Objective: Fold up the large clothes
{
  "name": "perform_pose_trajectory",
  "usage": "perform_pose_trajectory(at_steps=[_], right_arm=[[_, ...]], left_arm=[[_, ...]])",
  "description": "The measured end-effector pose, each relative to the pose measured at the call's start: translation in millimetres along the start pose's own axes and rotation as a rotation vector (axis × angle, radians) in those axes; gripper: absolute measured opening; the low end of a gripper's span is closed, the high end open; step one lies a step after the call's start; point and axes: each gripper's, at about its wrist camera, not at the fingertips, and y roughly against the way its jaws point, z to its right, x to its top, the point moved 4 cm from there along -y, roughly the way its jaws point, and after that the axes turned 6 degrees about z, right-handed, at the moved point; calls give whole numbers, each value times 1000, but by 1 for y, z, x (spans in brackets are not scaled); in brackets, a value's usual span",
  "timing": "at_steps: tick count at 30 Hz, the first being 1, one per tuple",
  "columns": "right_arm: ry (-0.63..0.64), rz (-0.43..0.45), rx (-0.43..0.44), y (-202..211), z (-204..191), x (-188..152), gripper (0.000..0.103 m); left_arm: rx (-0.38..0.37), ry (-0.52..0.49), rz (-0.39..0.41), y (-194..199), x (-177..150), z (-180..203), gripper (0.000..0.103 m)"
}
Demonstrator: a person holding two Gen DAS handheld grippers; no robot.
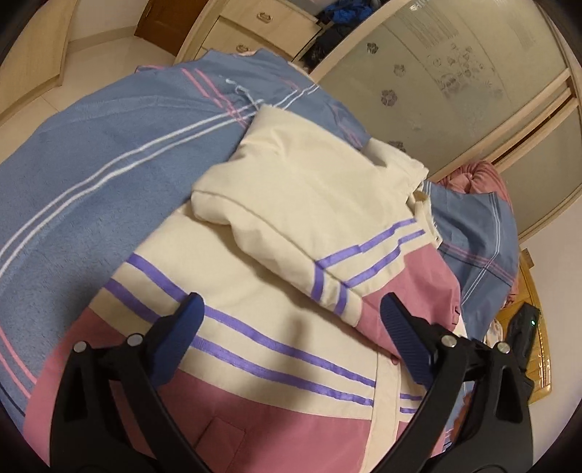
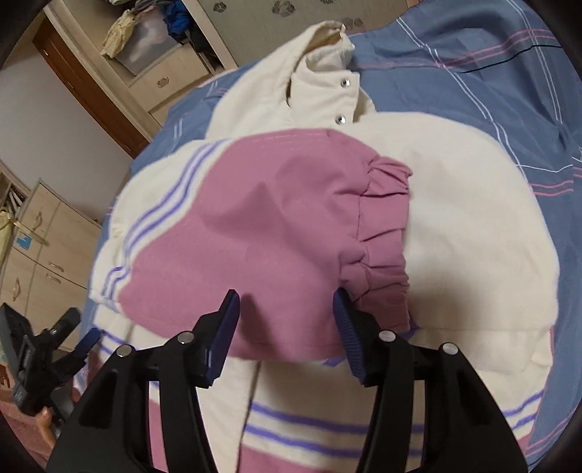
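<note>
A cream and pink padded jacket (image 1: 276,276) with purple stripes lies on a blue bed cover (image 1: 91,174). One sleeve (image 1: 291,203) is folded across its body. My left gripper (image 1: 291,313) is open and hovers just above the jacket's striped body, holding nothing. In the right wrist view the jacket (image 2: 473,225) lies collar away, with the pink-cuffed sleeve (image 2: 276,233) folded over its chest. My right gripper (image 2: 287,316) is open, its fingers astride the sleeve's pink end near the gathered cuff (image 2: 382,233). The left gripper (image 2: 72,349) shows at the lower left.
The blue bed cover (image 2: 473,72) with pink and white lines spreads around the jacket. A wardrobe with frosted sliding doors (image 1: 454,83) and wooden drawers (image 1: 254,32) stands beyond the bed. A pink bundle (image 1: 480,174) lies at the bed's far edge. Cupboards (image 2: 43,254) stand at left.
</note>
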Motion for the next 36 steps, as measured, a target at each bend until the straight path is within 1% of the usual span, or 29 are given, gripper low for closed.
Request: perform_pose_trajectory(at_steps=[2, 6, 8, 9, 11, 13, 14, 15, 16, 18, 20, 22, 24, 25, 26, 28, 30, 31, 32, 33, 35, 36], right_arm=[[6, 22, -37, -26, -1, 13, 54], [53, 81, -95, -60, -5, 37, 54], [68, 85, -107, -63, 0, 39, 55], [70, 69, -105, -62, -1, 39, 55], [64, 36, -76, -45, -2, 37, 56], [42, 55, -20, -18, 0, 35, 56], [32, 101, 23, 1, -1, 36, 56], [34, 141, 35, 13, 0, 39, 56], [43, 196, 22, 26, 2, 44, 56], [60, 251, -33, 34, 7, 55, 56], [51, 243, -65, 22, 17, 64, 56], [18, 187, -111, -10, 34, 68, 56], [30, 113, -152, -42, 43, 65, 56], [45, 97, -164, -51, 45, 65, 56], [62, 103, -173, -50, 44, 65, 56], [51, 135, -156, -27, 38, 60, 56], [72, 188, -74, 13, 27, 46, 56], [95, 199, -53, 27, 21, 35, 58], [129, 201, -48, 43, 16, 18, 63], [153, 190, -57, 48, 15, 7, 65], [214, 138, -127, 45, 17, -19, 66], [243, 98, -204, 34, 27, -34, 66]], left_arm=[[20, 6, -13, -6, -2, -2, 99], [37, 6, -20, -10, -2, -5, 99], [42, 5, -18, -11, -1, -5, 99], [45, 2, -19, -11, -2, -4, 99], [43, -5, -18, -9, -2, -2, 99], [37, 0, -12, -7, -1, -2, 99], [37, 2, -6, -5, 0, -2, 99], [41, -4, 5, -3, 0, -1, 99], [47, -12, 13, -2, 0, 1, 99], [67, -35, 18, -2, -1, 3, 99], [80, -42, 7, -4, -1, 3, 99], [83, -38, 3, -5, -1, 1, 99], [90, -38, 3, -6, 0, 0, 99], [99, -46, 2, -7, 0, 0, 99], [107, -57, -1, -8, 0, 1, 99], [131, -93, -10, -3, 0, 6, 99], [144, -155, -1, 10, 0, 16, 99], [130, -206, 16, 19, -1, 25, 99], [117, -252, 26, 25, -3, 34, 99], [109, -291, 26, 27, -6, 41, 100], [114, -378, -15, 17, -18, 54, 101], [134, -404, -57, 6, -25, 56, 101]])
